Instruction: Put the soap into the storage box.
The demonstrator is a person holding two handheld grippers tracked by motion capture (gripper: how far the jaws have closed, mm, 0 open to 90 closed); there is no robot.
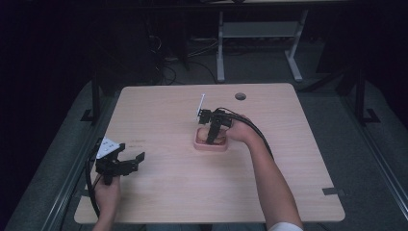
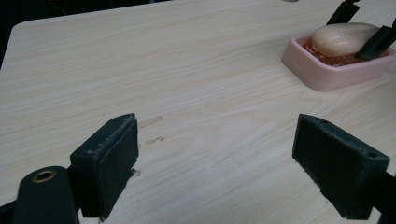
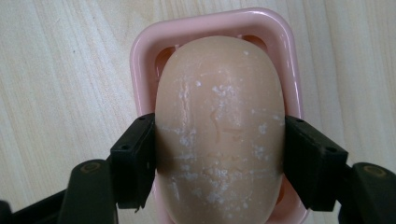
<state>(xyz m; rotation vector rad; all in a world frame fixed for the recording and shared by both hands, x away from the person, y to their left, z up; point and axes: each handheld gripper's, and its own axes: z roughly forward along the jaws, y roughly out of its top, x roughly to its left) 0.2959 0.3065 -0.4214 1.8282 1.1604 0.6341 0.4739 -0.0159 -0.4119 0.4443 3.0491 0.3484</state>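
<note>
Right tool [image 3: 219, 158] clamps scuffed beige soap [image 3: 219, 130] over pink dish [image 3: 140, 51]; left tool [image 2: 229, 168] gapes apart

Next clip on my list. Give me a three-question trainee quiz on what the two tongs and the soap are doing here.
1. True or false: the left tongs stand open over bare table.
2. The right tongs flank which item? A) the soap bar B) a sponge C) a cup
3. Fill in: the soap sits in a ___ dish.

Key: 1 true; 2 A; 3 pink.
</note>
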